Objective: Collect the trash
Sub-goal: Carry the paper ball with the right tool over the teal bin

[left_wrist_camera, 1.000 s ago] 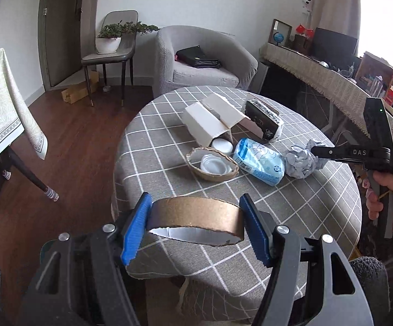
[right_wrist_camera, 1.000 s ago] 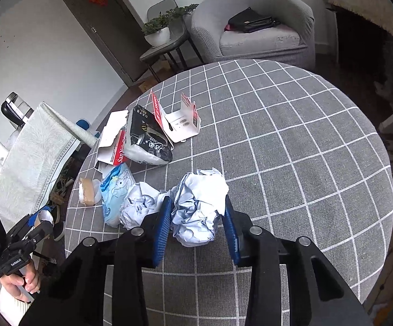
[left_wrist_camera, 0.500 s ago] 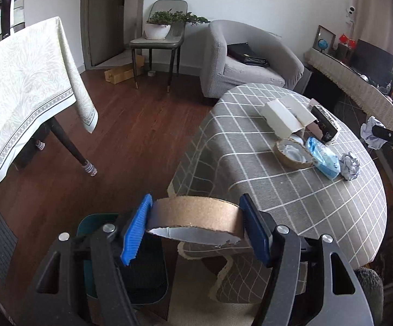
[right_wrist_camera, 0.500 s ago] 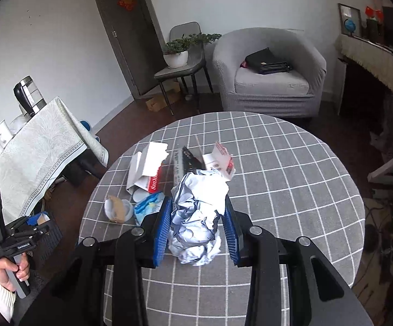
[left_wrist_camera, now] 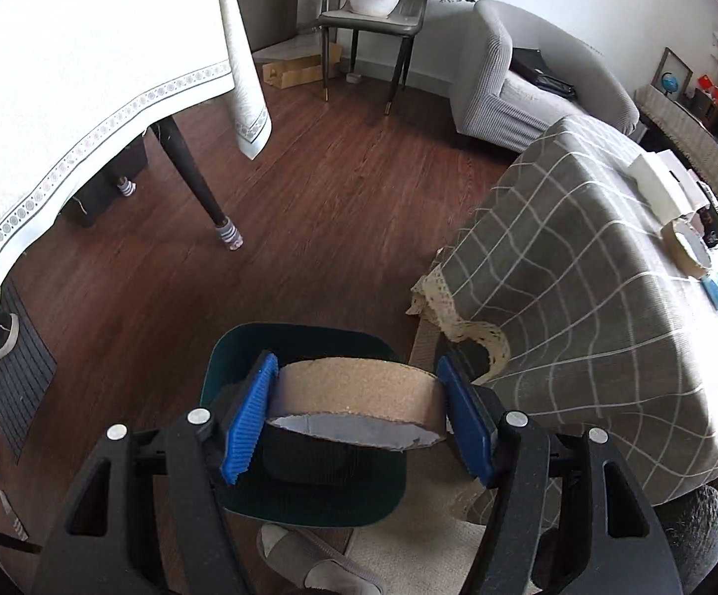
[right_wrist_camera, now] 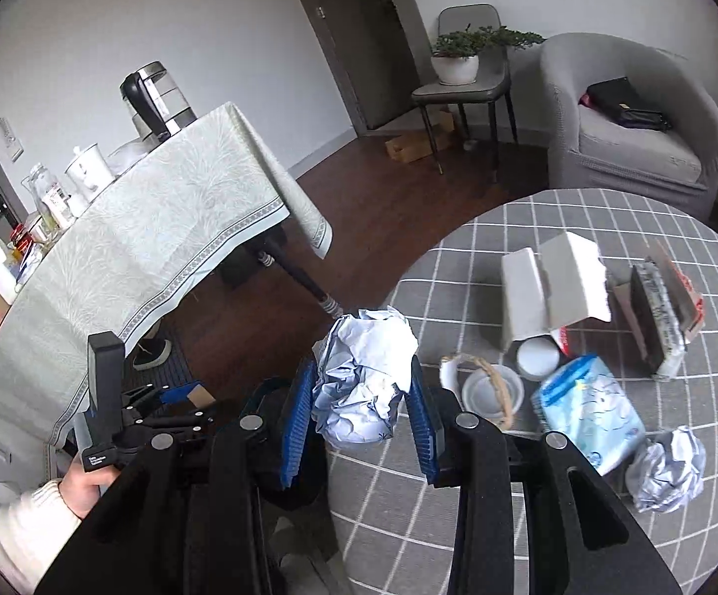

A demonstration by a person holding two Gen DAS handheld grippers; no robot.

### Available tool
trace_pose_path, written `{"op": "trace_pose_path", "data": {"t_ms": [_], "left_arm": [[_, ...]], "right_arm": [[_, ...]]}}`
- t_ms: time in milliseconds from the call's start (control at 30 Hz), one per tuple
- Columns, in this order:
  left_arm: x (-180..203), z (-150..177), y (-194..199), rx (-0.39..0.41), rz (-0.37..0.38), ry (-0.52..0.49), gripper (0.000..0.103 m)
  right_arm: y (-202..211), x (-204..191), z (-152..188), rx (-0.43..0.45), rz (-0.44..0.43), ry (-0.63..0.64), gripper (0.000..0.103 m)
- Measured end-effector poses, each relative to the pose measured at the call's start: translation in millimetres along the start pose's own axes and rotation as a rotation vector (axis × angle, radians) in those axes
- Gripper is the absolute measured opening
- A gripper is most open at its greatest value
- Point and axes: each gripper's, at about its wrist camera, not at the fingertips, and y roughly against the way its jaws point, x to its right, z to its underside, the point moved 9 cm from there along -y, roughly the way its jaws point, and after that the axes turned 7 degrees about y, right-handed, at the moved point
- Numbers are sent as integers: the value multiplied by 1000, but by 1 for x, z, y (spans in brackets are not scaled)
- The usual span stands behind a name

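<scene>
A cardboard ring (left_wrist_camera: 359, 386), brown outside and pale inside with a torn lower edge, sits clamped between the blue pads of the left gripper (left_wrist_camera: 356, 421), directly above a dark green bin (left_wrist_camera: 304, 501) that stands on the wooden floor (left_wrist_camera: 309, 188) beside the round table (left_wrist_camera: 582, 347) with its grey checked cloth. A wad of crumpled pale blue paper (right_wrist_camera: 366, 372) is squeezed between the pads of the right gripper (right_wrist_camera: 359, 421), held over the table's edge. On the table there remain a torn white carton (right_wrist_camera: 552, 292), a small basket-like ring with a white lid inside (right_wrist_camera: 488, 391), a blue plastic packet (right_wrist_camera: 587, 411), a dark snack bag (right_wrist_camera: 656, 317) and a ball of crumpled foil-like paper (right_wrist_camera: 666, 466). A hand (right_wrist_camera: 84, 483) in a white sleeve grips the left tool's handle. Farther off stand a table draped in pale cloth (right_wrist_camera: 136, 258), a kettle (right_wrist_camera: 155, 99), a grey armchair (right_wrist_camera: 641, 119) and a chair bearing a potted plant (right_wrist_camera: 458, 59).
</scene>
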Motion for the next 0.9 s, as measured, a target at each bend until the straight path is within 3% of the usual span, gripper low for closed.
{"op": "trace_pose_path", "data": {"t_ms": [400, 767, 900], "left_arm": [[-45, 37, -62, -181, -35, 67, 69], [-65, 69, -110, -300, -29, 110, 70], [-70, 77, -116, -312, -17, 121, 75]], "right_arm": [[-78, -93, 14, -149, -103, 106, 37], [-132, -115, 47, -281, -144, 65, 37], [-145, -118, 53, -309, -145, 58, 37]]}}
